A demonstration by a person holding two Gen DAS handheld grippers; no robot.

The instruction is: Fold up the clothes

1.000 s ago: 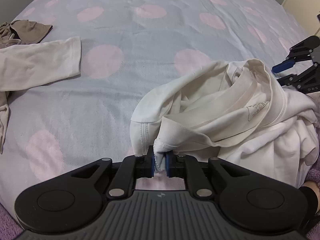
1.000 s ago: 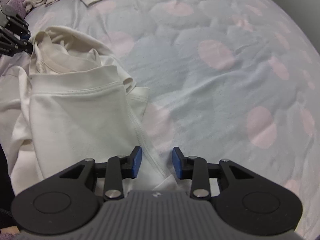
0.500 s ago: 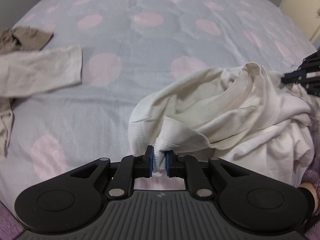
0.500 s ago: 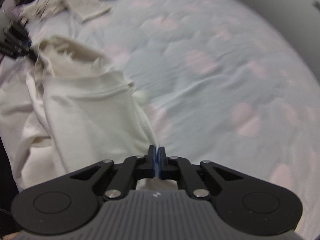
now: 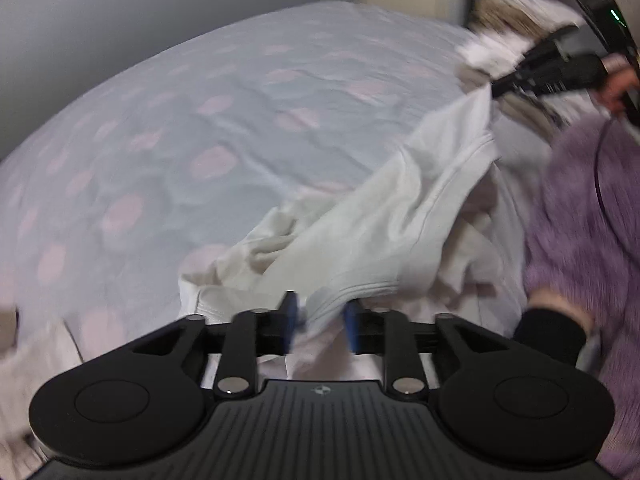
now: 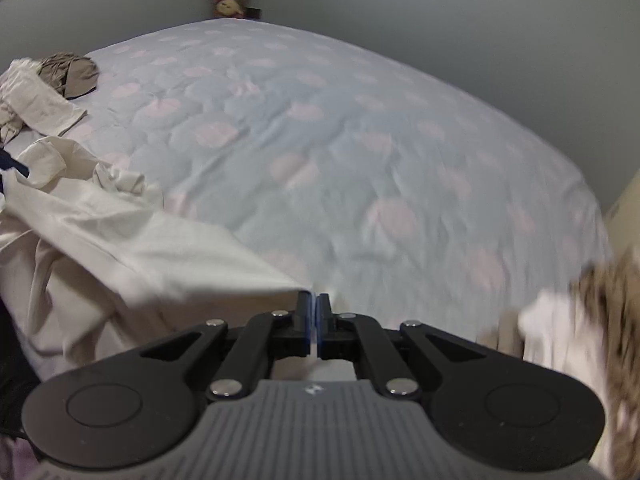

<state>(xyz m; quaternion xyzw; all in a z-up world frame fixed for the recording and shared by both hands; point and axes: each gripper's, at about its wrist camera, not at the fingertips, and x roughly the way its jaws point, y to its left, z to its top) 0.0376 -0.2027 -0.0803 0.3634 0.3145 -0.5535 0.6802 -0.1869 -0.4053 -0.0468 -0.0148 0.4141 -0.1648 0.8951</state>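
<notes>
With the shirt [image 5: 400,216] lifted off the bed [image 6: 340,140], the right gripper [image 6: 313,316] clamped its hem while the left gripper [image 5: 318,322] was opening around loose cloth; re-clamping before spreading was advisable.

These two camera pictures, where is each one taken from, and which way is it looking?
Left wrist view: sits on the left gripper, looking down its opening fingers at the white shirt between them; a purple sleeve and the right gripper show.
Right wrist view: sits on the right gripper, shut on the shirt's edge, facing across the bed.
Both share the shirt and the dotted bed.
</notes>
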